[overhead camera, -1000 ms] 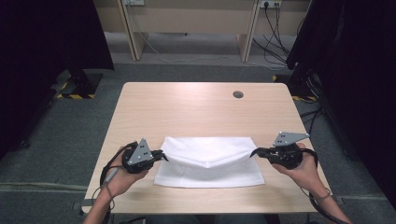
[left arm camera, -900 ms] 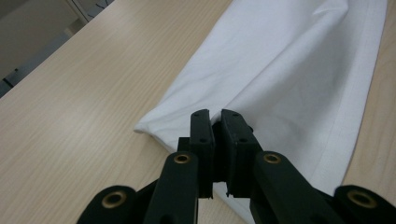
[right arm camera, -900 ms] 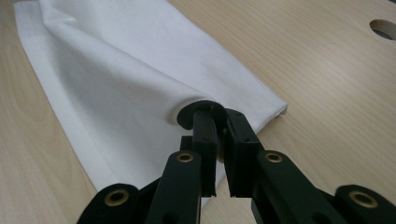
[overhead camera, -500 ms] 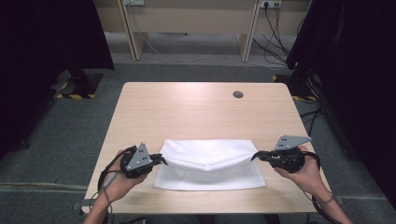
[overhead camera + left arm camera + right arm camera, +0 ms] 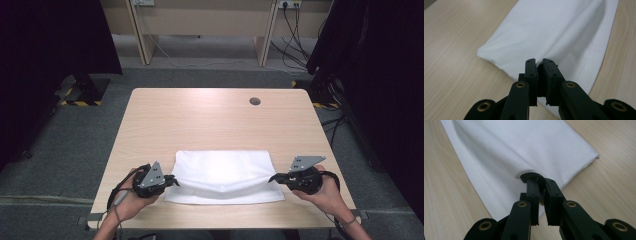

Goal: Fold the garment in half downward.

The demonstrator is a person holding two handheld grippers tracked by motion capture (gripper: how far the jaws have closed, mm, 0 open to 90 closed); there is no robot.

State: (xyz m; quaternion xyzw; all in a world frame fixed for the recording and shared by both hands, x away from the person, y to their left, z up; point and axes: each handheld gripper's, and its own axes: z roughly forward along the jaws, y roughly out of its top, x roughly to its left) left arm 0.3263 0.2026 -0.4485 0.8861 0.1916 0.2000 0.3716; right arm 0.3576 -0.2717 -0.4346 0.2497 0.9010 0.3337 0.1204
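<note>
A white cloth (image 5: 225, 172) lies folded on the near half of the wooden table (image 5: 210, 120). My left gripper (image 5: 175, 181) is shut on the cloth's left side, pinching the upper layer a little above the table. My right gripper (image 5: 272, 177) is shut on the right side in the same way. The upper layer sags in the middle between them. In the left gripper view the jaws (image 5: 539, 62) close on a bunched fold of the cloth (image 5: 549, 32). In the right gripper view the jaws (image 5: 537, 180) hold a rolled edge of the cloth (image 5: 524, 147).
A small round cable hole (image 5: 255, 101) sits in the table's far right part. Bare wood stretches beyond the cloth. Dark curtains, desk legs and cables stand on the floor behind and beside the table.
Both grippers have moved toward the table's near edge, drawing the cloth's upper layer with them. They stay shut on the cloth throughout.
</note>
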